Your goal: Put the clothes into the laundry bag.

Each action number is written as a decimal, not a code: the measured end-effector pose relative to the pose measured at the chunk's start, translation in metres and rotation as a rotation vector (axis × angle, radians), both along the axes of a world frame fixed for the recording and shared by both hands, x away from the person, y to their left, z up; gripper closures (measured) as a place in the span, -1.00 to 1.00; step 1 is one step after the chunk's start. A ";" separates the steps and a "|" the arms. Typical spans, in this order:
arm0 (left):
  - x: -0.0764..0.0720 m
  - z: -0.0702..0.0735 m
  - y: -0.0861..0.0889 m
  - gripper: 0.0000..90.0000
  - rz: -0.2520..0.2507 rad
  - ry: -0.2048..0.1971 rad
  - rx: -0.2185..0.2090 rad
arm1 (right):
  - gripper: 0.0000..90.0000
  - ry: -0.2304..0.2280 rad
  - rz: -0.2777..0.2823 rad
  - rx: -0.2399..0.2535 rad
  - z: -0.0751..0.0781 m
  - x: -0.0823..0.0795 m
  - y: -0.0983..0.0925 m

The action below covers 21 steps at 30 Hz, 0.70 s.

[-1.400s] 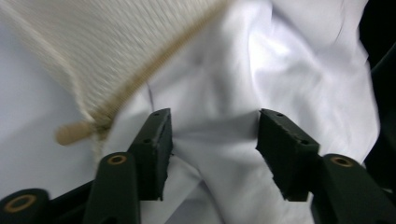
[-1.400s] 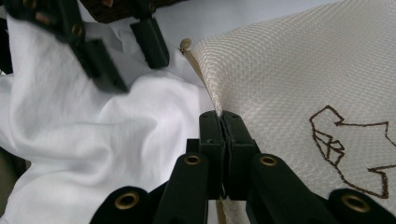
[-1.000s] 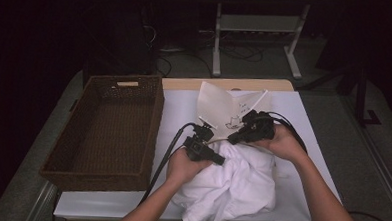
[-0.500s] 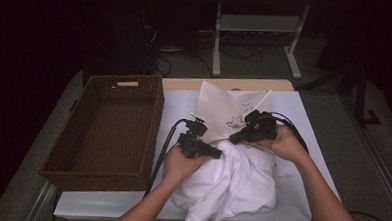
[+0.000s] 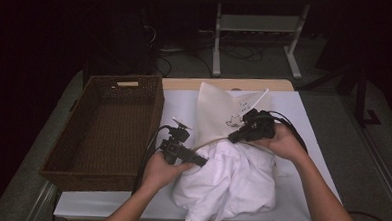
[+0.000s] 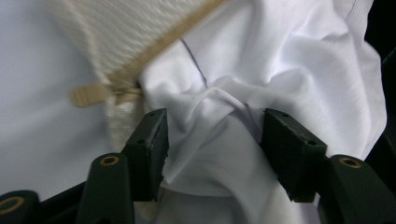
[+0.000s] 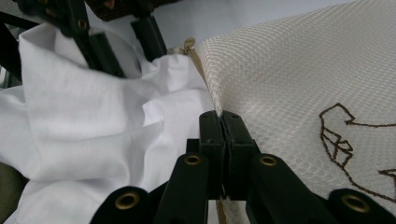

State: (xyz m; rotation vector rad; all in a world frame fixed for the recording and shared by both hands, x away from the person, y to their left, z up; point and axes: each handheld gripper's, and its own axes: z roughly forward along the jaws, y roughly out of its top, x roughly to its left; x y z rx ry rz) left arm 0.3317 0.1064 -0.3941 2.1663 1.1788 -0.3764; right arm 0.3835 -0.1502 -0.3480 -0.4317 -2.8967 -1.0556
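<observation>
High view: table point(image 5: 310, 195) under a white cover, near edge cut off by the frame bottom. Brown wicker basket point(image 5: 108, 131) on the left side, long axis running away from the person, one handle slot at the far end. Right of it, just beside, a crumpled white garment point(image 5: 231, 184) heaped at the near middle, no clear long axis, its lower folds run to the table edge. Cream mesh bag point(image 5: 216, 111) lies beyond it, long axis from the garment toward the far edge, mouth facing the person; the garment touches the mouth, how far it sits inside is hidden by folds. Brown stitched drawing on the bag, too small to read here.

Left gripper point(image 5: 198, 161) at the garment's left edge, pointing right. In the left gripper view its jaws have just been opening, standing partly apart with a bunched fold of cloth between them; pads look off the cloth, not pressing. Tan zipper tape point(image 6: 154, 44) crosses diagonally above, pull tab blurred.

Right gripper point(image 5: 233, 138) points left at the bag mouth. In the right gripper view its jaws are fully closed, pinching the bag's mesh edge by the zipper; the pinched bit is hidden between the pads.
</observation>
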 end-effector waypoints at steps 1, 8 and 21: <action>0.000 -0.004 -0.003 -0.10 -0.013 0.025 -0.009 | 0.95 -0.001 0.004 -0.001 0.000 0.000 0.001; 0.001 -0.023 -0.025 0.77 -0.090 0.049 0.003 | 0.95 0.000 0.035 -0.007 -0.002 -0.004 0.008; 0.007 -0.007 -0.037 0.80 0.051 -0.087 -0.182 | 0.96 -0.008 0.091 -0.004 0.010 -0.015 0.016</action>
